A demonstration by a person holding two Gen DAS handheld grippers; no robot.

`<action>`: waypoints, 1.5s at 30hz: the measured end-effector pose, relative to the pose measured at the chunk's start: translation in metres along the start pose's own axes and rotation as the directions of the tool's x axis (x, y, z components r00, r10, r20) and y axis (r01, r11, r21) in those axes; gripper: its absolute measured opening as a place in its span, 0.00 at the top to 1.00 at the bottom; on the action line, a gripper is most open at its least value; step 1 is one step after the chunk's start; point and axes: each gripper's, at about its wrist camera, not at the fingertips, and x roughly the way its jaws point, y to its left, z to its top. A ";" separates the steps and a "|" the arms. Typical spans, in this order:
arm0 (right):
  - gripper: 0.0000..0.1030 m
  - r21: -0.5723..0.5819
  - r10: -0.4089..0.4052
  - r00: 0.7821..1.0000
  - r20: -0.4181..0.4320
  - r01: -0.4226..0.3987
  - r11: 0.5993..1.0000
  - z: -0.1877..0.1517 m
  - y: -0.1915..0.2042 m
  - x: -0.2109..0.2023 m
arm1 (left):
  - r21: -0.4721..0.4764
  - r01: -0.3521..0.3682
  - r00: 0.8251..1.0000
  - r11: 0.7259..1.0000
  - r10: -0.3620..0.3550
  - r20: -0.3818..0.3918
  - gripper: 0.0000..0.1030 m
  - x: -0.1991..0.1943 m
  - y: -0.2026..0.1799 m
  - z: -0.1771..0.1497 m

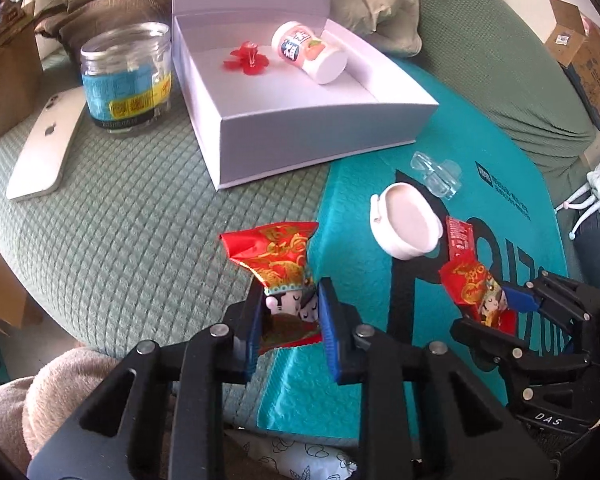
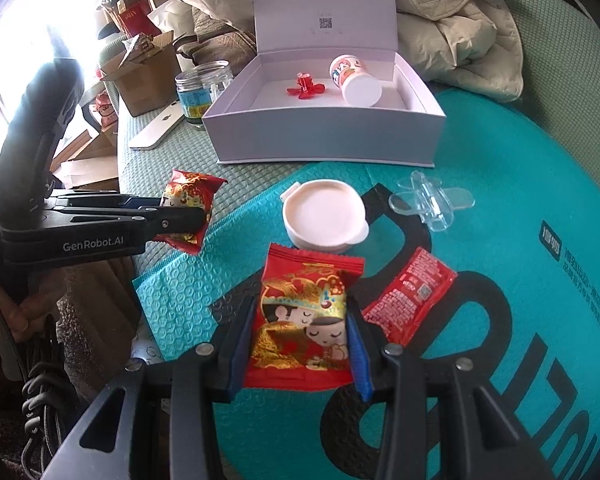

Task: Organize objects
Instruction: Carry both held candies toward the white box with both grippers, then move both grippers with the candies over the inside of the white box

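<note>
Each gripper (image 1: 290,312) (image 2: 300,340) pinches a red snack packet (image 1: 278,254) (image 2: 304,320); white box (image 2: 324,136) contains bottle (image 2: 354,80), red flower (image 2: 305,87).

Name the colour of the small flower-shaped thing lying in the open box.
Red flower-shaped piece, clearest in the left wrist view.
</note>
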 end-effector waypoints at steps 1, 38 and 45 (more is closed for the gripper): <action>0.59 -0.001 0.000 1.000 0.005 0.000 1.000 0.001 0.000 -0.001 | 0.004 -0.004 1.000 1.000 0.004 0.004 0.77 -0.003 -0.001 0.002; 0.59 -0.148 -0.009 0.978 0.207 0.041 0.988 0.092 0.005 -0.040 | 0.137 -0.117 0.986 0.984 0.099 0.135 0.77 -0.070 -0.023 0.072; 0.59 -0.132 0.002 0.981 0.194 0.024 0.991 0.113 -0.004 -0.019 | 0.160 -0.133 0.985 0.978 0.112 0.133 0.77 -0.058 -0.016 0.096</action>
